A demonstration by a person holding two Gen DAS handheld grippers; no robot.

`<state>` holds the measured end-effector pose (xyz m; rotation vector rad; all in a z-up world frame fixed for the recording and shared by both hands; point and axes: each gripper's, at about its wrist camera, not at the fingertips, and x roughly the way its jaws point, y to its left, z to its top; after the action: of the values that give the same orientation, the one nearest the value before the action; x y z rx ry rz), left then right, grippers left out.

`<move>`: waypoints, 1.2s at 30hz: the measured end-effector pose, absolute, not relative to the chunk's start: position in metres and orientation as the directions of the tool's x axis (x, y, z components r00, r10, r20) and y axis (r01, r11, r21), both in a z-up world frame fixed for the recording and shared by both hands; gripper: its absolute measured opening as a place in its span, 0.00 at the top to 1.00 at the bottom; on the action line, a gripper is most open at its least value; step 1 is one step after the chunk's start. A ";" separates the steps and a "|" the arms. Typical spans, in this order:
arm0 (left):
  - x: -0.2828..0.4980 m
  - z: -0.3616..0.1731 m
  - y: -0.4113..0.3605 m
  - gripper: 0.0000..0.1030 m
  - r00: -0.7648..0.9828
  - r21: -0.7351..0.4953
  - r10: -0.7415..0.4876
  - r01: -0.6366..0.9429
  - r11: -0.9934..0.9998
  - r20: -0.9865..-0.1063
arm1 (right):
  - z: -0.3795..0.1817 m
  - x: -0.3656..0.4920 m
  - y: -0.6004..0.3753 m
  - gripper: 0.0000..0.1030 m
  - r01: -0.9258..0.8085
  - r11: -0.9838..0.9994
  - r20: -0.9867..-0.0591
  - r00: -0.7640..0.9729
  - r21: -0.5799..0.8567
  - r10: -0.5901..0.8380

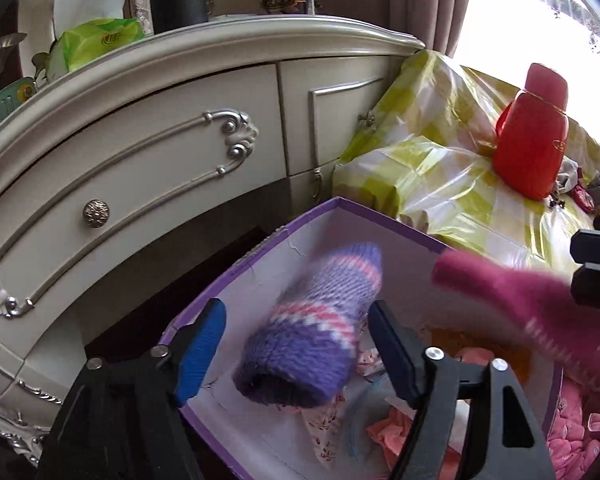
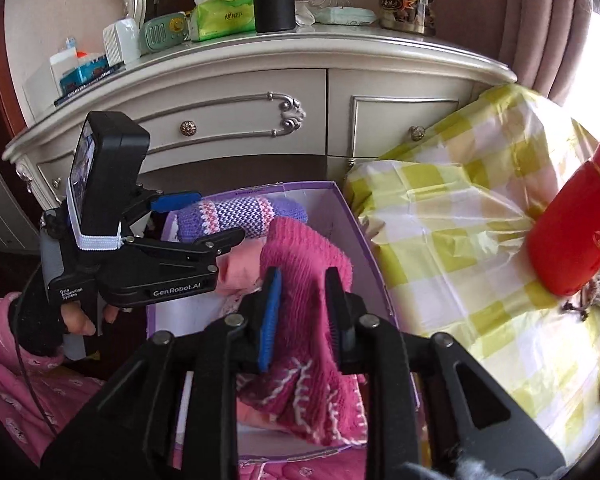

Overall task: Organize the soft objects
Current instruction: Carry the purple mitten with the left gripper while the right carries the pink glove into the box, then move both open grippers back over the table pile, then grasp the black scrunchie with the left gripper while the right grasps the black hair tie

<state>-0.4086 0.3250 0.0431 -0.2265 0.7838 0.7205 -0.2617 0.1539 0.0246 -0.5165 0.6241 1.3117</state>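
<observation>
An open purple box (image 1: 260, 244) with white inside walls stands below both grippers. My left gripper (image 1: 298, 350) is open above it, and a purple striped knitted sock (image 1: 312, 340) hangs blurred between its wide-apart fingers, clear of the blue pad. In the right wrist view the same sock (image 2: 236, 212) lies by the left gripper (image 2: 208, 220) over the box (image 2: 364, 240). My right gripper (image 2: 302, 312) stands partly open with a dark pink knitted sock (image 2: 300, 264) loose between its pads, draping into the box. That pink sock (image 1: 520, 300) shows blurred at the right of the left wrist view.
A cream dresser (image 1: 140, 152) with drawers rises right behind the box, its top crowded with tissues, a tin and a dark bottle. To the right, a yellow check cloth (image 1: 440, 152) carries a red jug (image 1: 532, 140). Pink fabric (image 1: 392, 432) lies in the box. A pink quilted sleeve (image 2: 12, 360) is at lower left.
</observation>
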 end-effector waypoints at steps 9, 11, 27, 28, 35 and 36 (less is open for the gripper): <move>-0.329 0.067 0.261 0.16 0.639 0.075 0.357 -0.424 0.902 -0.682 | 0.033 -0.146 0.028 0.35 -0.818 0.571 -0.621 0.413 0.070 0.667; -0.294 0.062 0.228 0.16 0.667 0.041 0.221 -0.275 0.961 -0.711 | 0.024 -0.109 -0.018 0.34 -0.712 0.697 -0.640 0.497 0.085 0.586; -0.050 0.001 0.008 0.16 0.586 -0.129 -0.208 0.174 0.976 -0.783 | -0.033 0.111 -0.189 0.35 -0.333 0.943 -0.722 0.657 -0.020 0.216; -0.045 -0.002 0.006 0.16 0.579 -0.130 -0.209 0.175 0.976 -0.788 | -0.038 0.119 -0.187 0.37 -0.356 0.934 -0.732 0.645 -0.034 0.220; -0.004 -0.008 -0.008 0.14 0.563 -0.124 -0.200 0.170 0.978 -0.802 | -0.037 0.152 -0.182 0.47 -0.447 0.894 -0.734 0.614 -0.020 0.291; 0.004 -0.008 -0.012 0.14 0.561 -0.131 -0.204 0.167 0.977 -0.802 | -0.037 0.150 -0.183 0.54 -0.461 0.887 -0.731 0.613 -0.022 0.300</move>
<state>0.0044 -0.0118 -0.0081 -0.0418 0.9505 -0.2184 0.1496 -0.1832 -0.0368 -0.2172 0.7985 0.4429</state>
